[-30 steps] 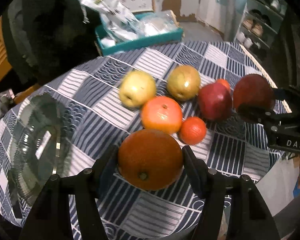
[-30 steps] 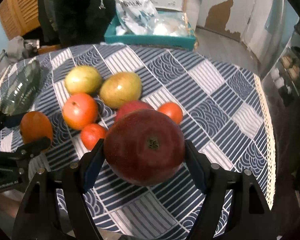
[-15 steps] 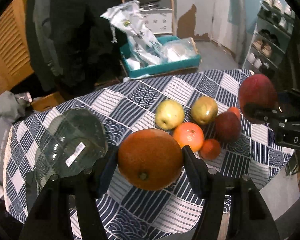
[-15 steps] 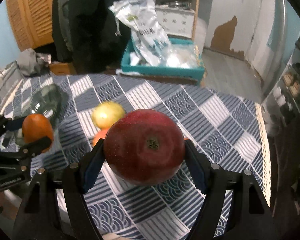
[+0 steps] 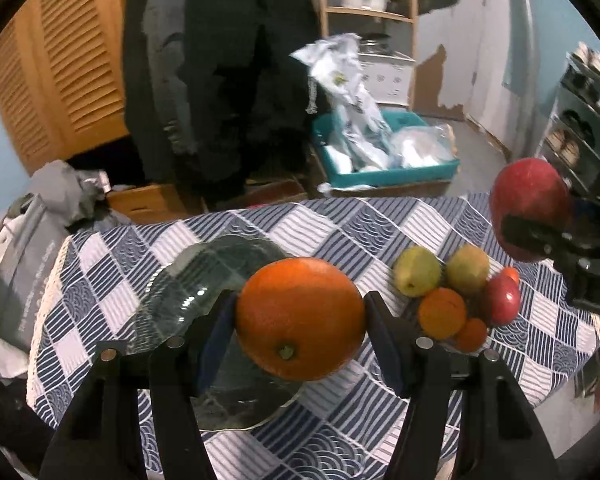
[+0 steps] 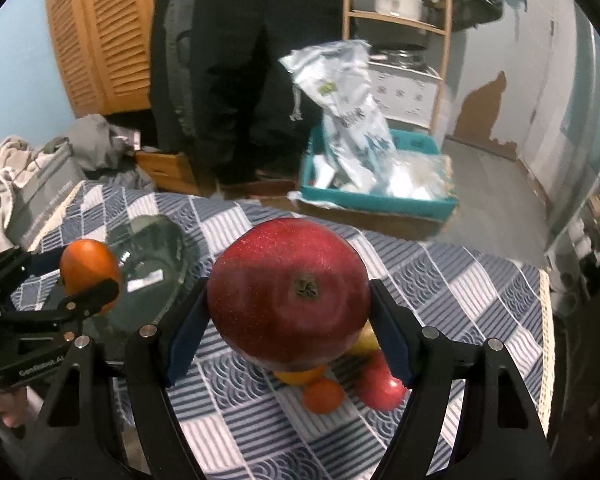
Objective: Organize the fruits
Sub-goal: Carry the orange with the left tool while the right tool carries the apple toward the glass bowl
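Observation:
My left gripper (image 5: 300, 320) is shut on a large orange (image 5: 300, 318) and holds it in the air above a clear glass bowl (image 5: 188, 280) on the table's left. My right gripper (image 6: 288, 300) is shut on a big red apple (image 6: 288, 292), raised high over the fruit pile. The pile shows in the left wrist view: two yellow-green pears (image 5: 417, 271), an orange (image 5: 442, 313), a red apple (image 5: 500, 300) and small tangerines (image 5: 471, 334). In the right wrist view the bowl (image 6: 152, 272) lies left, with the left gripper (image 6: 88, 276) and its orange over it.
The round table has a blue-and-white patterned cloth (image 5: 340, 224). Behind it stand a teal crate with plastic bags (image 5: 380, 160), a dark coat (image 5: 220, 80), a wooden shelf (image 6: 400, 20) and a louvred door (image 5: 60, 72). Grey clothes (image 5: 32, 220) lie at the left edge.
Both grippers have lifted with their fruit, well above the table. The left one has swung left, so the bowl now lies under the orange. The pile looks smaller and farther away.

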Tool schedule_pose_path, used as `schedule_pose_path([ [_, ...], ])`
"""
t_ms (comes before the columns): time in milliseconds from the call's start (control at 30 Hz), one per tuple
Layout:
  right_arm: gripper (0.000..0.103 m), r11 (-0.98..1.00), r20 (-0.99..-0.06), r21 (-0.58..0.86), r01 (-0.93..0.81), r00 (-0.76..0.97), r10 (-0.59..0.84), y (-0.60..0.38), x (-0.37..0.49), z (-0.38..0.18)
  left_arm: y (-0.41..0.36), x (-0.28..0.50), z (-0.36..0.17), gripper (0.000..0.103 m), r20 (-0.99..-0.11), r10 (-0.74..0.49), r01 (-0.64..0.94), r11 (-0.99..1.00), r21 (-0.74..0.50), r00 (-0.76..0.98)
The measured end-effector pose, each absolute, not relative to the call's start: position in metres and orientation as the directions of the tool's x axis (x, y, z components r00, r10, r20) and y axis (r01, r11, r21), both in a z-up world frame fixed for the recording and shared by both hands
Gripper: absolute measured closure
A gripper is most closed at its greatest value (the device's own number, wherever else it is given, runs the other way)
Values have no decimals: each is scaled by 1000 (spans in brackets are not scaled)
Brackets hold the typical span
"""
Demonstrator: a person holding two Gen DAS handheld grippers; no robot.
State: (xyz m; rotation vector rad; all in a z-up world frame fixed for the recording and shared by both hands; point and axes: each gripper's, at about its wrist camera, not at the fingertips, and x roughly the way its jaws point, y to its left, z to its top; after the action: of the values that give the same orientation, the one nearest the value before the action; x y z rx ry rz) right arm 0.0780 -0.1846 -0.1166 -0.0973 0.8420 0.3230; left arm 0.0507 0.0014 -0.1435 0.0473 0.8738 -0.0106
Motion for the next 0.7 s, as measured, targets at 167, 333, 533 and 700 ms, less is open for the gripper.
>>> schedule_pose_path([
  [167,27,929,-749,52,-367,601,279,-149,88,-117,34,55,-144,37,-768,41,-34,999,26,639],
  [333,27,911,-772,72,-407,555,309,-112,101,-129,61,58,-154,37,-782,69,-88,996,19,619],
  [533,27,889,-802,101,-447,492,339,-75,114,-149,92,58,-177,37,-806,114,-135,990,43,580],
  [700,27,866,-833,115,-487,428,351,-47,119,-174,120,58,-201,37,-843,111,-186,982,13,526],
])
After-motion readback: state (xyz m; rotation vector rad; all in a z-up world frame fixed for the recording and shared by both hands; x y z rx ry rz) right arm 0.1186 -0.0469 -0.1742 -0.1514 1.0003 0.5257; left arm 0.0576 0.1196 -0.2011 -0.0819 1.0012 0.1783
